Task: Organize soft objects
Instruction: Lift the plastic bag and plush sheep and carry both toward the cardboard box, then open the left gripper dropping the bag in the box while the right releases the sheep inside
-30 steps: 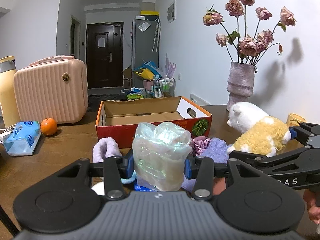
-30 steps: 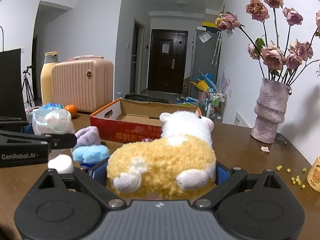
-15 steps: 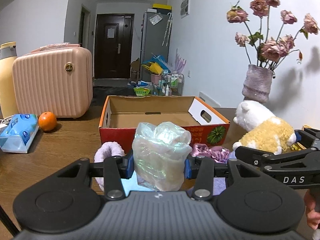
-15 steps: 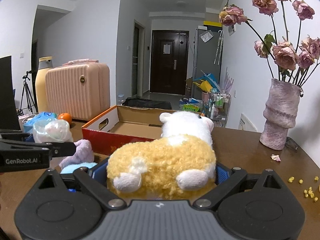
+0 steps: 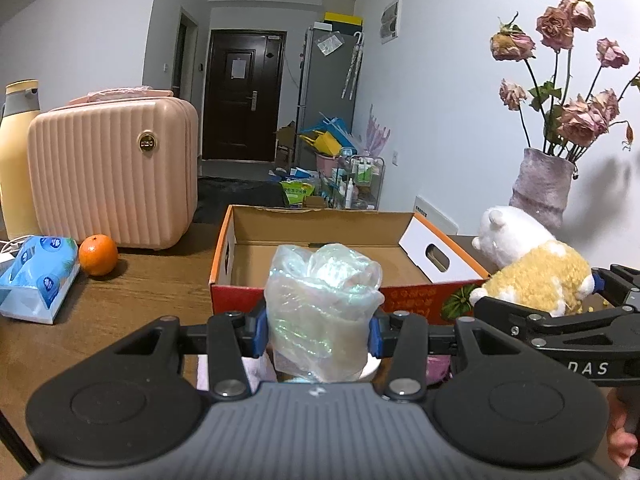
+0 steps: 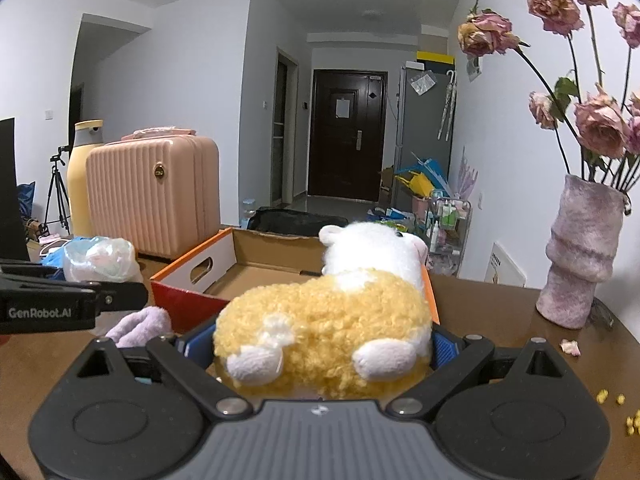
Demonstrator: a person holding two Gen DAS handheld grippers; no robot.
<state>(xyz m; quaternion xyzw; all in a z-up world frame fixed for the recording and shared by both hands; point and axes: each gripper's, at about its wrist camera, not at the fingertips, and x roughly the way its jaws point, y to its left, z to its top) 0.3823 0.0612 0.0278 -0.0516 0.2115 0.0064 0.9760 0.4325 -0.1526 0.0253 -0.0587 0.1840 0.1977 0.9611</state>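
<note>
Left tongs [image 5: 318, 330] clamped on crinkled plastic bag [image 5: 320, 308], right tongs [image 6: 320, 346] on plush toy [image 6: 332, 316], both just short of empty cardboard box [image 5: 320, 226]; purple soft item [image 6: 140, 326] left on bench beside box.

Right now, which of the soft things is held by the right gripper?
The yellow and white plush toy: the right gripper clamps its fluffy body. The crumpled plastic bag sits in the left gripper; the purple fuzzy item lies free on the table.

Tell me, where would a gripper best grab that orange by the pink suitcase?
Probably from above, closing across the orange's widest middle. It is round with no handle, and the tissue pack and suitcase crowd its sides, while its top is clear.
</note>
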